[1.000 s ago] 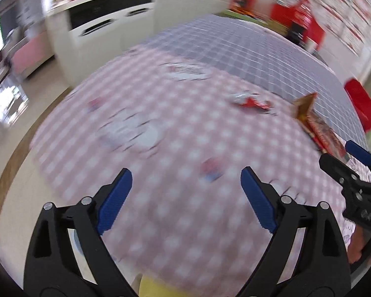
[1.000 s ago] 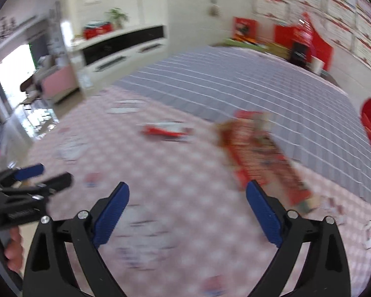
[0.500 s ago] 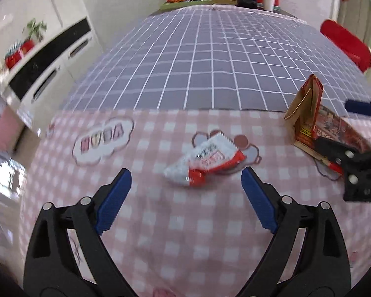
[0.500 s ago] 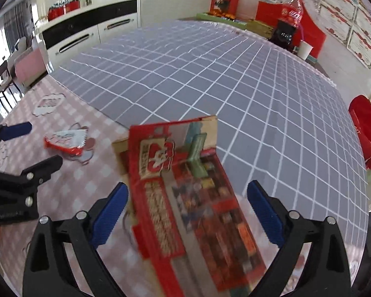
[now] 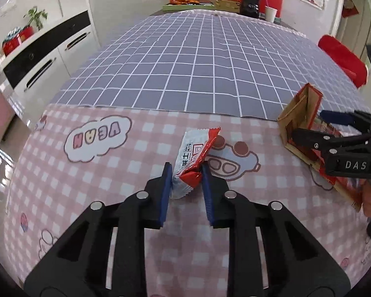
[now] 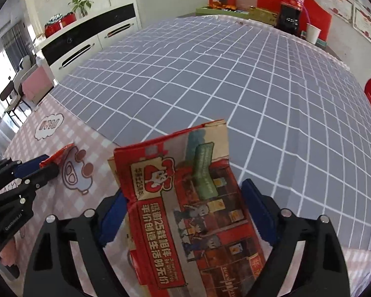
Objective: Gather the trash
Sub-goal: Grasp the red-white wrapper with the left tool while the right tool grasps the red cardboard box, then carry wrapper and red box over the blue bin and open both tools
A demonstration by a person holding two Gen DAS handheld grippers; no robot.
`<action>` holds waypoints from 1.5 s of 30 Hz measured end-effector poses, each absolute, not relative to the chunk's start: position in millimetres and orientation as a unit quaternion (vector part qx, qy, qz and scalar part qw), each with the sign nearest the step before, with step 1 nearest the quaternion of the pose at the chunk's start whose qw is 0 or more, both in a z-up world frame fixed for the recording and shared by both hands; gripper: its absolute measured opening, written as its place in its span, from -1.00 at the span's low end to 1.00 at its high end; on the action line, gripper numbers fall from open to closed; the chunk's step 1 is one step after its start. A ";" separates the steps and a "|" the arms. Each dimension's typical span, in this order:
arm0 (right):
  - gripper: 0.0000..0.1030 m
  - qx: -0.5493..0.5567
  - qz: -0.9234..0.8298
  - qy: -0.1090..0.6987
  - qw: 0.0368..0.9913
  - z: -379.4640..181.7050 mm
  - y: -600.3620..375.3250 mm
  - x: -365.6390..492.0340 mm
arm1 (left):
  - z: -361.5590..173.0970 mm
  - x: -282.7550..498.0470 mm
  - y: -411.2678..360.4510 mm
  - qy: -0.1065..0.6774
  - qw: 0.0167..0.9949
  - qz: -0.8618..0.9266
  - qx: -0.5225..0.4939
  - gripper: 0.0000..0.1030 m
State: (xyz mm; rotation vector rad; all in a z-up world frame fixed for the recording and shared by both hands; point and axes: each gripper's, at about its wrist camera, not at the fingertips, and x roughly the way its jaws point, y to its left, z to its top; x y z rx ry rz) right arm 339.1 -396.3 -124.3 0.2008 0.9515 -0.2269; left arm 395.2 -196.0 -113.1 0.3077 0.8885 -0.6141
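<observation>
1. Left wrist view: the left gripper [image 5: 186, 180] has its jaws drawn in on the near end of a red-and-white snack wrapper [image 5: 194, 159], both blue pads pressing the crinkled foil. The wrapper lies on the pink checked cloth of the worktop [image 5: 111, 173], its far end pointing toward 12 o'clock. At 3 o'clock the right gripper [image 5: 316, 128] straddles a red paper bag [image 5: 301, 113] with its brown mouth standing open.

2. Right wrist view: the right gripper [image 6: 185, 210] has its jaws part-way in around the printed red paper bag [image 6: 185, 198], one pad against each side edge; whether the grip is firm cannot be told. The bag reaches toward 12 o'clock, across the seam onto the grey grid cloth. At 9 o'clock the left gripper [image 6: 40, 167] sits at the wrapper [image 6: 59, 154].

3. Judgement: the pick-up step is in hand, both pieces of trash seized at once. Next calls for lifting each clear without crushing or slipping; no bin is visible, so the destination is unknown.
</observation>
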 end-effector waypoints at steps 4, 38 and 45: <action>0.68 0.102 -0.099 0.435 0.889 -106.7 -388.0 324.0 | -108.7 386.9 -174.1 0.426 0.855 -0.268 0.128 -0.53; 0.68 -0.092 0.307 0.445 0.836 -98.3 65.4 268.6 | -173.3 217.7 251.0 0.504 0.850 0.050 -0.146 0.45; 0.68 -0.122 0.304 0.484 0.811 -141.8 99.2 283.9 | -200.2 194.5 303.9 0.524 0.829 0.129 -0.148 0.45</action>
